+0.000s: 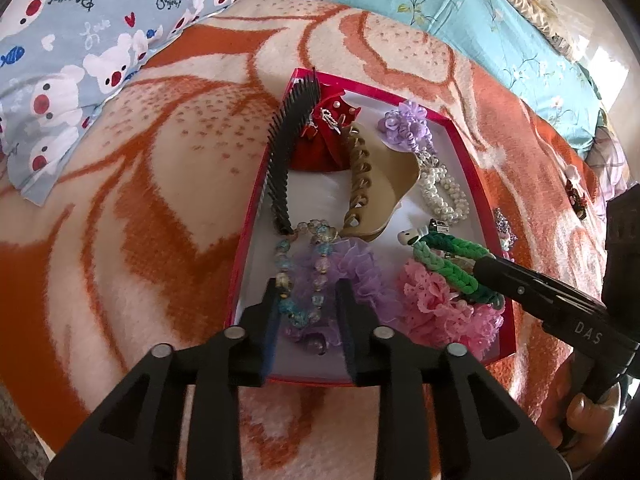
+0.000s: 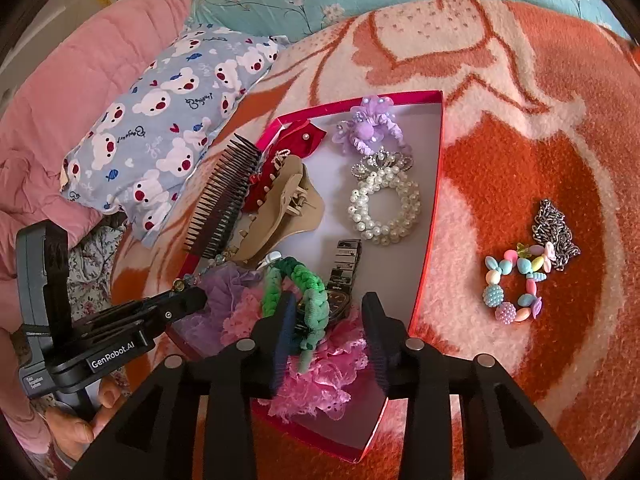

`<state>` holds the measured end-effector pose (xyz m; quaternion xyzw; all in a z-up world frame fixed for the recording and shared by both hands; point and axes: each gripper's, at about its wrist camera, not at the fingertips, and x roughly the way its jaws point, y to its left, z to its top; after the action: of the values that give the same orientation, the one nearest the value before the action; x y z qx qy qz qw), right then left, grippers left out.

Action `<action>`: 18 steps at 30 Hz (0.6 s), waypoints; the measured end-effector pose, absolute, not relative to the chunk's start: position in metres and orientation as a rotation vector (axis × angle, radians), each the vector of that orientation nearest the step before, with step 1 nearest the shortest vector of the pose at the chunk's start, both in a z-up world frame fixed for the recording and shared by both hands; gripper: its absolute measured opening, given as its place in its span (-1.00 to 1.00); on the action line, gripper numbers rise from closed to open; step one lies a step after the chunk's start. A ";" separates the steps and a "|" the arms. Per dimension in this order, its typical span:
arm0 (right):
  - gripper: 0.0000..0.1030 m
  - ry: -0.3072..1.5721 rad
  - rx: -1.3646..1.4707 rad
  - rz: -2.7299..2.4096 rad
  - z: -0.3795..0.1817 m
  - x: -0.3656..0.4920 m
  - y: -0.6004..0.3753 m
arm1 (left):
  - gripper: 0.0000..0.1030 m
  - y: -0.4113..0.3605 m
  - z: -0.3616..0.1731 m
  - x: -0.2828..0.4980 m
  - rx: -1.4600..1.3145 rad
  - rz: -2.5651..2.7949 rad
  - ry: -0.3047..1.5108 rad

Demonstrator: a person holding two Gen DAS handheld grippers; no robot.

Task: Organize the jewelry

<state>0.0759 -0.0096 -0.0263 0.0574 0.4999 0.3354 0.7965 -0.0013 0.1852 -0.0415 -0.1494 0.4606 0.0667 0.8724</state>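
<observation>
A red box [image 1: 460, 136] [image 2: 430, 216] lies on the blanket and holds a black comb [image 1: 294, 152], a tan claw clip [image 1: 360, 184], a pearl bracelet [image 2: 386, 210], a glass bead necklace [image 1: 304, 276], purple [image 1: 360, 272] and pink [image 2: 320, 376] scrunchies and a green braided band [image 2: 310, 292]. My left gripper [image 1: 308, 308] is open over the bead necklace and purple scrunchie. My right gripper [image 2: 330, 324] is open above the pink scrunchie, its left finger beside the green band. A pastel bead bracelet [image 2: 516, 284] and a metal chain [image 2: 554, 234] lie on the blanket right of the box.
The orange and cream blanket [image 1: 160, 200] covers the bed. A bear-print pillow [image 2: 168, 128] lies left of the box, a pink quilt [image 2: 60, 100] beyond it, and a teal floral sheet [image 1: 460, 4] lies behind. A small dark trinket [image 1: 576, 198] lies far right.
</observation>
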 end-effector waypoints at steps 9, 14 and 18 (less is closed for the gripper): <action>-0.13 1.067 0.124 0.722 -0.024 0.075 -0.010 | -0.17 0.186 -0.041 -0.005 -0.315 0.142 0.963; -0.10 1.055 0.131 0.725 -0.018 0.073 -0.012 | -0.11 0.186 -0.039 -0.006 -0.306 0.143 0.966; -0.10 1.044 0.128 0.730 -0.014 0.071 -0.013 | -0.04 0.185 -0.038 -0.007 -0.304 0.143 0.967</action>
<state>0.0706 -0.0129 -0.0145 0.0598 0.4872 0.3404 0.8020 -0.0066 0.1852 -0.0383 -0.1453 0.4628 0.0686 0.8718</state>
